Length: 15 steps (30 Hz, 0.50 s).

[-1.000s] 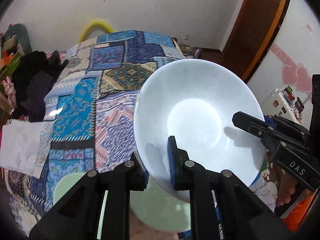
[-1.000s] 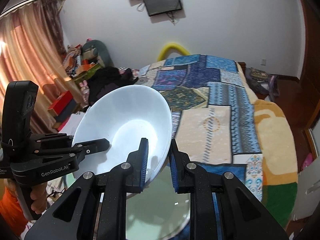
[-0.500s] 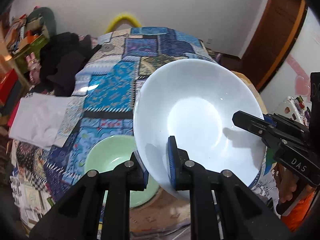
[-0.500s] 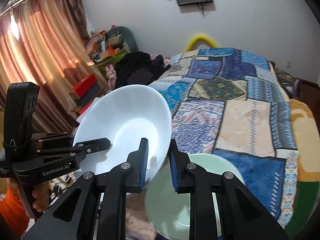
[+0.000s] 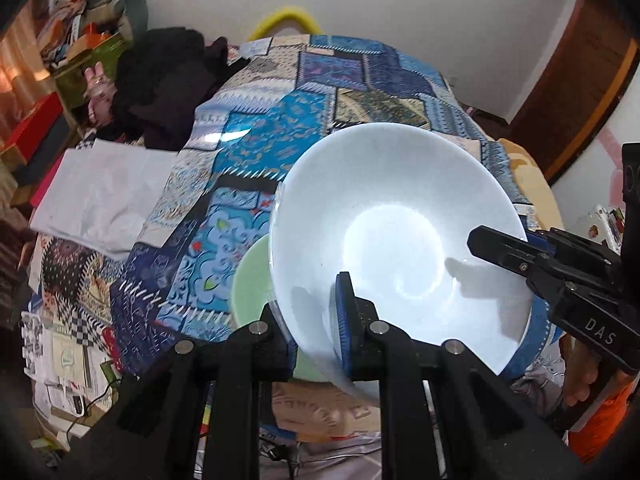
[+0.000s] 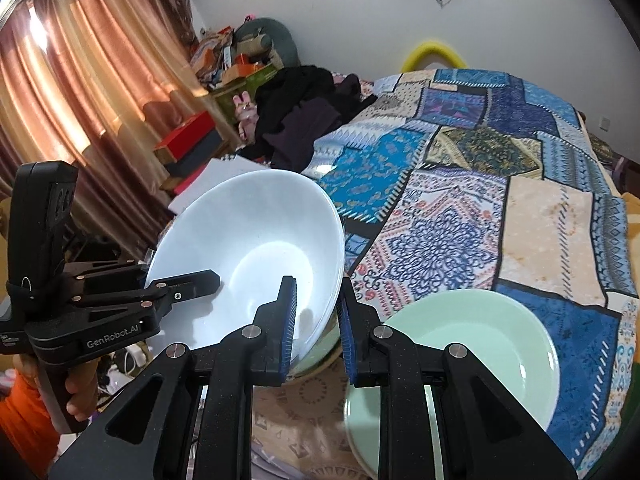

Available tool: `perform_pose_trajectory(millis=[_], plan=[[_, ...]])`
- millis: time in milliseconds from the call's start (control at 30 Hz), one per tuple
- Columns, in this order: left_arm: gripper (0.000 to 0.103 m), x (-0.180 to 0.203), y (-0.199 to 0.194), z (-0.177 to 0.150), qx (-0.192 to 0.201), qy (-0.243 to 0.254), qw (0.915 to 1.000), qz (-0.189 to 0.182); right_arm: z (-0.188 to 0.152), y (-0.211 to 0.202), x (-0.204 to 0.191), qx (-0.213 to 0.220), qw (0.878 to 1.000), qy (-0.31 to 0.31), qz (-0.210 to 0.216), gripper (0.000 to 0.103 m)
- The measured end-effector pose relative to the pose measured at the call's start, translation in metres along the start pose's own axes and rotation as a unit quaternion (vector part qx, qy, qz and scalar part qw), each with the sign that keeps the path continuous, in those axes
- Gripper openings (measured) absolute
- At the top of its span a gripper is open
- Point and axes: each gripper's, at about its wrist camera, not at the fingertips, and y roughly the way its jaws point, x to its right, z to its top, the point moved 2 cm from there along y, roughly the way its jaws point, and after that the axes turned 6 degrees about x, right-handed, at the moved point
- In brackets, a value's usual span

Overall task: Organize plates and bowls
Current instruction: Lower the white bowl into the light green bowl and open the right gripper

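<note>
A white bowl is held in the air between both grippers, tilted. My left gripper is shut on its near rim; in the right wrist view it holds the bowl's left rim. My right gripper is shut on the bowl's right rim; in the left wrist view it grips the bowl's right edge. A pale green bowl sits on the bed's near edge, right of the white bowl; in the left wrist view the green bowl is mostly hidden behind the white one.
A patchwork blanket covers the bed. Black clothes and a white sheet lie at its left. Curtains, red boxes and clutter stand left of the bed. A wooden door is far right.
Both grippers have carried the white bowl to the left and back toward the bed's near edge. The green bowl now lies to its right instead of under it.
</note>
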Motion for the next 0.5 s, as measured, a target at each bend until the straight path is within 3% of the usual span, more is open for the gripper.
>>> perform_pose_trajectory(millis=[500], plan=[[0.016, -0.038, 0.034, -0.024, -0.043, -0.031, 0.9985, 0.013, -0.017, 0.040, -0.005, -0.051, 0.999, 0.008, 0.004, 0.018]])
